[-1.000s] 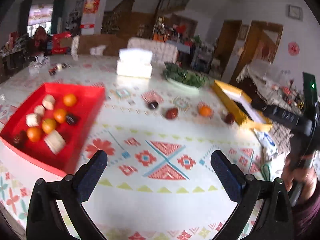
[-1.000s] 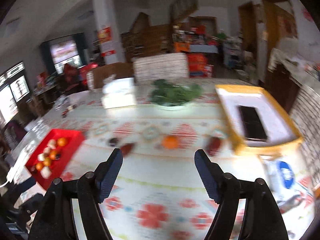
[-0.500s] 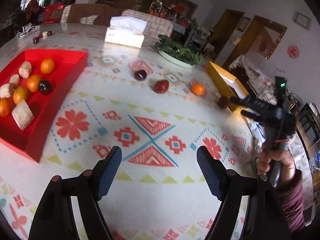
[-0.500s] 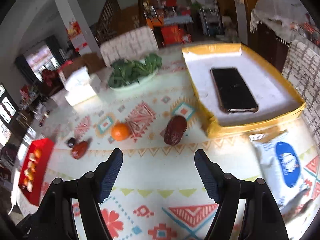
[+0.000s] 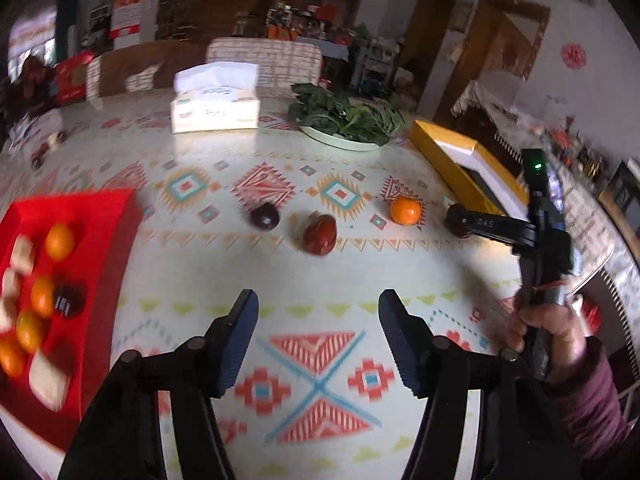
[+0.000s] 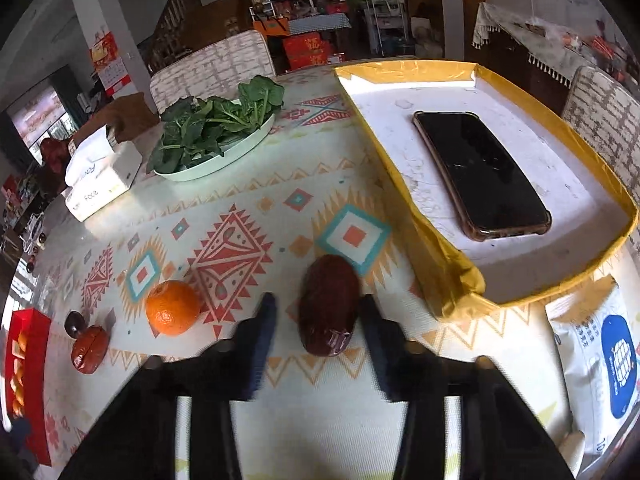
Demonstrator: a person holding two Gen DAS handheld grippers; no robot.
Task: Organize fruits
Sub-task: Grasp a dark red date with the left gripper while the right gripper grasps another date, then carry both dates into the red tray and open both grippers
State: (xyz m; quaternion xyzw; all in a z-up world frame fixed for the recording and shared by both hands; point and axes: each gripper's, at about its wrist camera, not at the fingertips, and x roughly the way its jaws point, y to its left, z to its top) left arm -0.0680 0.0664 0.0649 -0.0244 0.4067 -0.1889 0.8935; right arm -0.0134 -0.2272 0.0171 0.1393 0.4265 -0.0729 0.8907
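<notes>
The date (image 6: 329,305) lay on the tablecloth (image 6: 240,200) beside the yellow tray (image 6: 448,280), between the fingers of the right gripper (image 6: 318,312), whose jaws stood apart, one on each side. It looked light, wrinkled and a bit soft, so a gentle pinch across its middle should do. The left gripper (image 5: 318,320) hung open, well short of the fruit.

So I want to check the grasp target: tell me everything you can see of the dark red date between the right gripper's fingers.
The date is an oblong, dark red-brown fruit with wrinkled, slightly glossy skin. It lies lengthwise on the patterned tablecloth, beside the yellow tray. The right gripper is open around it; no contact is visible. The orange sits apart.
</notes>
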